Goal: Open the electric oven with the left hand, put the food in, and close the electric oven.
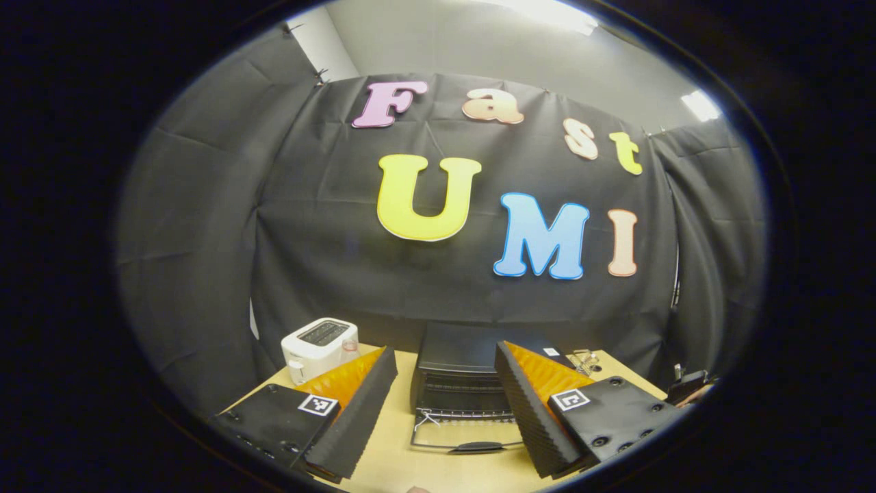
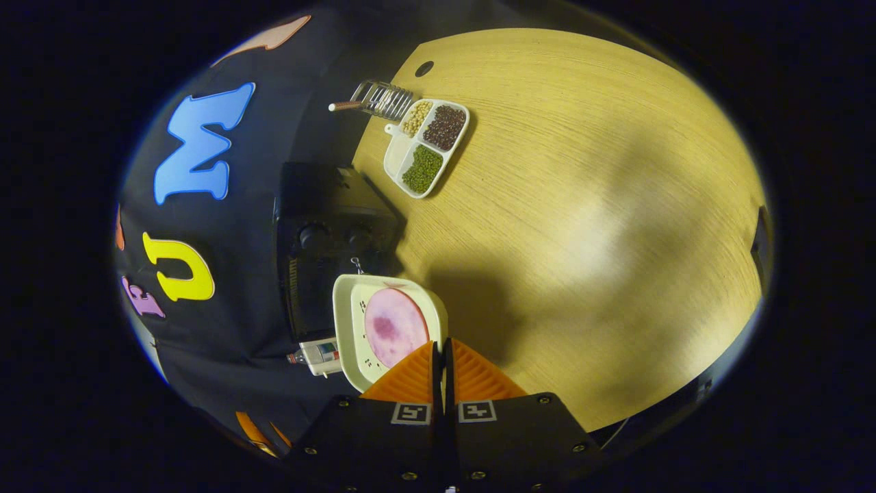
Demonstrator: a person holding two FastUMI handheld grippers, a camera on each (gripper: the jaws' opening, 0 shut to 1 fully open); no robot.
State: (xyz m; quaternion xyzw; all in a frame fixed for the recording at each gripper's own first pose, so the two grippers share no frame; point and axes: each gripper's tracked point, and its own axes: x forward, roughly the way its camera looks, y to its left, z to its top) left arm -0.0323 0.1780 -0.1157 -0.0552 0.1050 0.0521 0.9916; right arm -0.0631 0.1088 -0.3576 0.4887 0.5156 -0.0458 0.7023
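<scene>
The black electric oven [image 1: 457, 363] stands on the wooden table [image 1: 397, 452], straight ahead in the left gripper view. Its glass door [image 1: 472, 435] lies folded down, and a wire shelf shows inside. My left gripper [image 1: 446, 352] hangs open in front of the oven, holding nothing. In the right gripper view, my right gripper [image 2: 440, 346] is shut on the rim of a white plate [image 2: 349, 322] that carries a round pink slice of food [image 2: 395, 327]. The plate hangs just in front of the oven [image 2: 328, 233], which this view sees from above.
A white toaster [image 1: 318, 346] stands left of the oven. On the other side lie a divided white tray of beans [image 2: 424, 147] and a small wire rack [image 2: 382, 99]. A broad stretch of bare table [image 2: 602, 226] extends beyond them.
</scene>
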